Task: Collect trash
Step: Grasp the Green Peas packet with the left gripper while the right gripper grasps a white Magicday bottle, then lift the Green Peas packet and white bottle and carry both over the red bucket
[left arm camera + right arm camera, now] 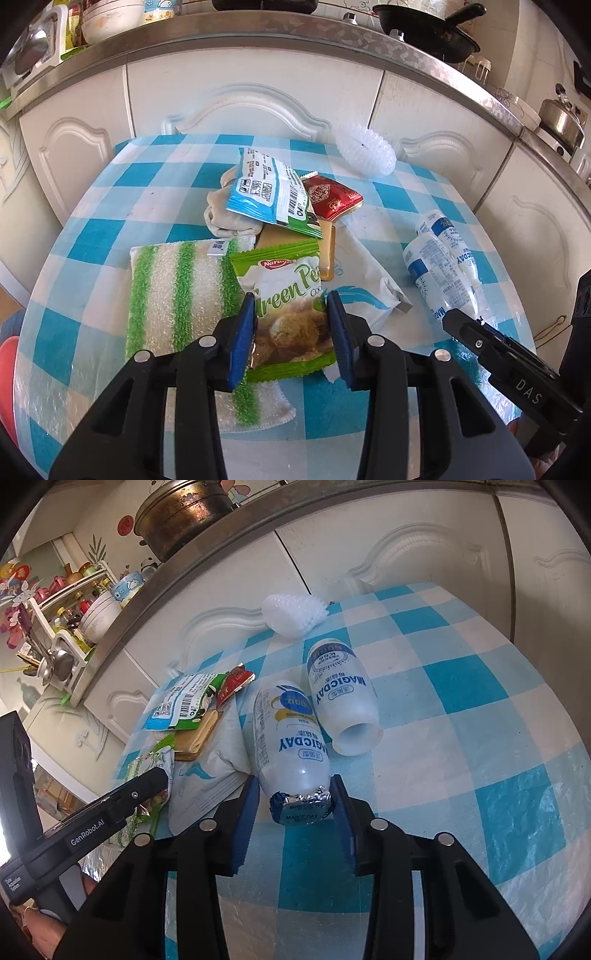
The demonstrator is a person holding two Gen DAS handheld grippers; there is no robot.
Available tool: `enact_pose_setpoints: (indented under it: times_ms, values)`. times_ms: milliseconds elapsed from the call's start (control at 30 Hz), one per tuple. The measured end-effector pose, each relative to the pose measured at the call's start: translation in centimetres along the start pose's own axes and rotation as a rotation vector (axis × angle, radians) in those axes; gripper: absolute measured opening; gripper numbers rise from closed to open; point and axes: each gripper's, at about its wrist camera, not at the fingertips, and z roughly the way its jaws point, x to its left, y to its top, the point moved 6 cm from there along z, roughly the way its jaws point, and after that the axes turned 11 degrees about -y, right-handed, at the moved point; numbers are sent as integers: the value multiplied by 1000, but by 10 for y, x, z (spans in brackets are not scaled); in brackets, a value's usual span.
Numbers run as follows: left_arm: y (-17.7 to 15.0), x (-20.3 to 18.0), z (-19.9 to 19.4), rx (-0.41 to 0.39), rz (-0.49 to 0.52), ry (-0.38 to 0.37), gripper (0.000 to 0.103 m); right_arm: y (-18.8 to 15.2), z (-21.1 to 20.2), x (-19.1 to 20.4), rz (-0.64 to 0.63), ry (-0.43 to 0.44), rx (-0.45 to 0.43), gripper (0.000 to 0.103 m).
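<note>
Left hand-held gripper (291,328) is clamping down on the green pea snack packet (288,314), blue pads squeezing it from both sides, so that one's basically bagged. The packet is lying half on a green-striped cloth (177,295) near the front of the tabletop (110,192), which I'm guessing is why it's getting pinched by its edges rather than scooped.

Right hand-held gripper (295,801) is sitting narrow around the foil-capped end of a white Magicday bottle (291,746). The pads are looking like they're touching the cap, but I can't tell if the grip is firm yet. The bottle is lying on its side with the cap pointing toward the gripper, so going for the neck makes sense.

Further out, a second bottle (343,698), open-mouthed, is lying just beside the first. Toward the middle there's a pile still waiting: a blue-and-white wrapper (269,192), a red sachet (332,197) and a crumpled white bag (365,280). A white bristly brush thing (365,155) is sitting at the far edge, probably not trash.
</note>
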Motion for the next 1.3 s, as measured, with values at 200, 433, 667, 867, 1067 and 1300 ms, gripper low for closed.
enact_pose_setpoints:
  times_ms: [200,433,667,867,1067,1300]
  values:
    - [0,7,-13,-25,-33,-21,39,-1,-7,11,9,51,-9,40]
    - [2,15,-35,-57,-59,-48,39,1,-18,28,-1,99,-23,40]
    - [-1,29,-58,-83,-74,-50,39,1,-27,48,-37,117,-41,40]
    - [-4,43,-78,-106,-100,-73,39,-2,-29,60,-60,130,-38,40]
    - [-7,49,-93,-120,-153,-139,39,-3,-33,67,-69,146,-45,40]
    - [-7,46,-116,-151,-158,-193,39,-4,-36,73,-78,155,-50,40]
